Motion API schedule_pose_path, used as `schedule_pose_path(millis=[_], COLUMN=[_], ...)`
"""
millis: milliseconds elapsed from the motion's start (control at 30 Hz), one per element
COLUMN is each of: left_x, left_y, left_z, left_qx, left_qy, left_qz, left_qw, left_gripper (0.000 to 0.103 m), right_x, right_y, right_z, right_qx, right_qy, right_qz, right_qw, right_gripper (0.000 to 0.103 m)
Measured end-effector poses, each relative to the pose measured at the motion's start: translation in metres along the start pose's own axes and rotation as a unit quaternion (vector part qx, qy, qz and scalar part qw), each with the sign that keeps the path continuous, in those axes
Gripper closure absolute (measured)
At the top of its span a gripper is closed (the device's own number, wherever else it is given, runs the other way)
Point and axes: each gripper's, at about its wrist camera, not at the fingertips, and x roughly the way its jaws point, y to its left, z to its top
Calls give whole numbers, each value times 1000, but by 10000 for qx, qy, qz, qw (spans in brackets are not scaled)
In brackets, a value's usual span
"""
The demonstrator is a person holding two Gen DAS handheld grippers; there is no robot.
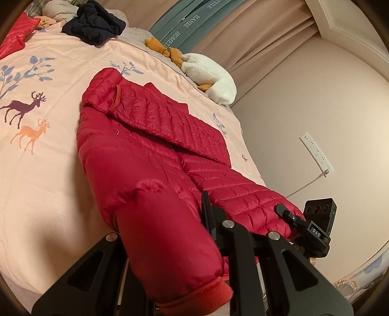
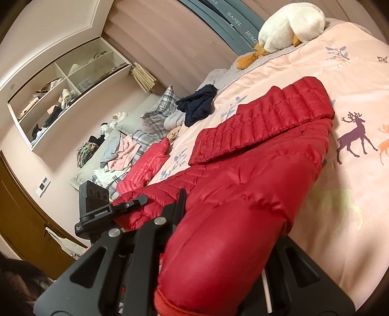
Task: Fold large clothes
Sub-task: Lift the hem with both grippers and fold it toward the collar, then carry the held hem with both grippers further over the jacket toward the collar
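Both fingertip pairs (image 1: 206,211) under jacket (image 1: 150,155)

plush duck (image 2: 291,21) | deer-print duvet (image 1: 48,158) | power strip (image 1: 316,152) | wall shelf (image 2: 65,80)

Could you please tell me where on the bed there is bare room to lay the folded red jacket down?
Bare quilt lies beside the red jacket, around the deer print. A narrower strip runs between the jacket's collar and the white plush goose. It is crowded near the navy garment and the clothes pile.
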Motion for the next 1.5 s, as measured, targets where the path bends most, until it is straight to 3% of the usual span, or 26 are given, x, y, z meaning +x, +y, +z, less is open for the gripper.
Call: schedule_pose_path(millis=[700, 1500], left_x=[-18, -32], left_y=[-25, -46], left_z=[22, 48], left_qx=[551, 1063], left_qy=[-130, -428], left_qz=[-160, -425], left_qw=[9983, 9925], left_gripper=[87, 87], right_x=[-34, -65], right_y=[28, 52], right_z=[3, 7], right_qx=[-739, -1062], right_qy=[-240, -596], right_qz=[416, 990], right_qw=[9961, 9876], right_gripper=[88, 88])
